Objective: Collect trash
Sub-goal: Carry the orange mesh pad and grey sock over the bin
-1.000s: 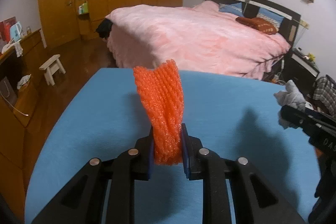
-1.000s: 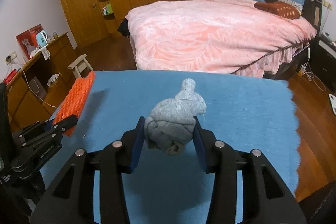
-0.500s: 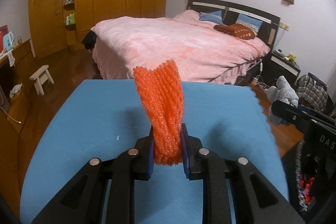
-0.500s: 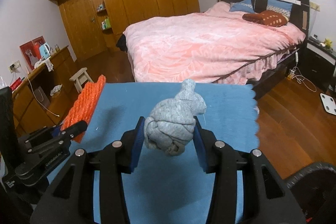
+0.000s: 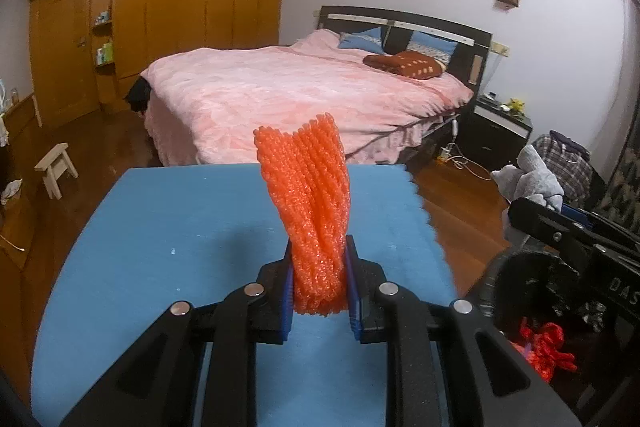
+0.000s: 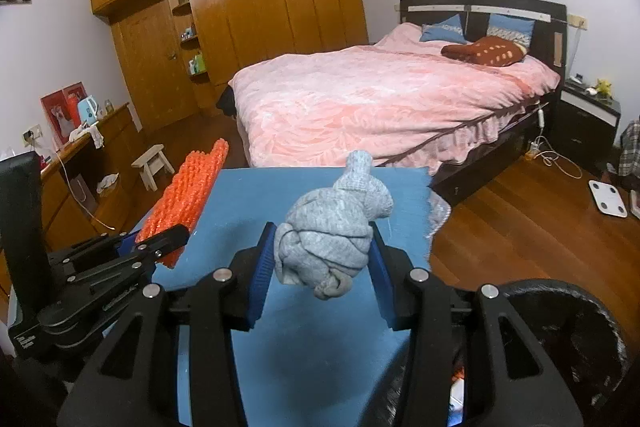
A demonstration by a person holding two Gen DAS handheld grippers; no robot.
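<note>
The left gripper pinches the lower end of an orange foam net, which stands up between its blue pads and fans wider toward the top. The right gripper is clamped on a knotted grey sock, squeezed from both sides, with one end poking up. Both are held above a blue mat. To the right of the left gripper, below the other tool, sits a black bin with red scraps inside; the same bin's rim shows at the lower right of the right gripper. Beyond the mat's far edge lies wooden floor, then a bed under a pink cover. A small stool stands off to the left, and a wooden wardrobe fills the far wall.
</note>
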